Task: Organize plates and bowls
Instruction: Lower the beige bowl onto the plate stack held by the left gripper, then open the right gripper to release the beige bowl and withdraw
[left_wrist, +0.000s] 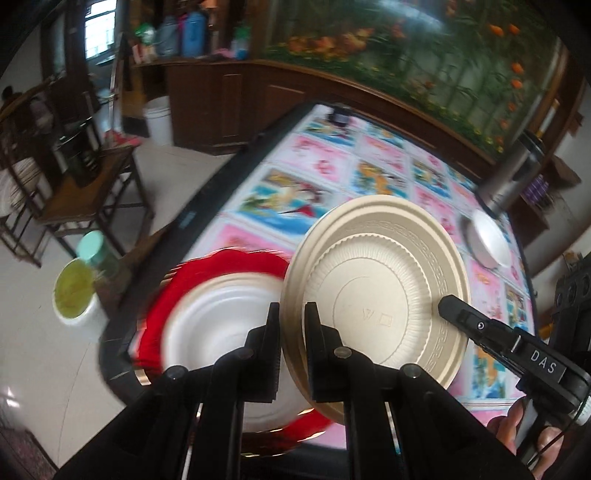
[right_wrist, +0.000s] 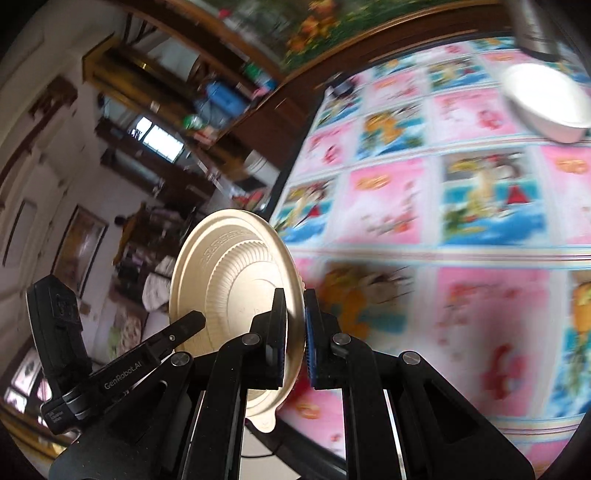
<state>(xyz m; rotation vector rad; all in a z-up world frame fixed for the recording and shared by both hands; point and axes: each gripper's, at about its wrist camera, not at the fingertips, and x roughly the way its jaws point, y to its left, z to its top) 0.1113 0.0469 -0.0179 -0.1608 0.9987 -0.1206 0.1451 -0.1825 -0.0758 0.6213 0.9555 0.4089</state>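
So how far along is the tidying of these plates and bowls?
Partly done, it seems: a white plate already sits on a red plate at the table's near edge. In hand: the left gripper and right gripper both pinch the rim of one beige plate, held tilted above the table. Left: setting it down, and a white bowl stands alone at the far side.

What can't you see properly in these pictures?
- Left wrist view: the red plates and the white plate on them are smeared by blur; how many red ones, I cannot tell.
- Right wrist view: the white bowl is blurred.
- Both views: the beige plate hides its own front side, and the left tongs and right tongs cover part of its rim.
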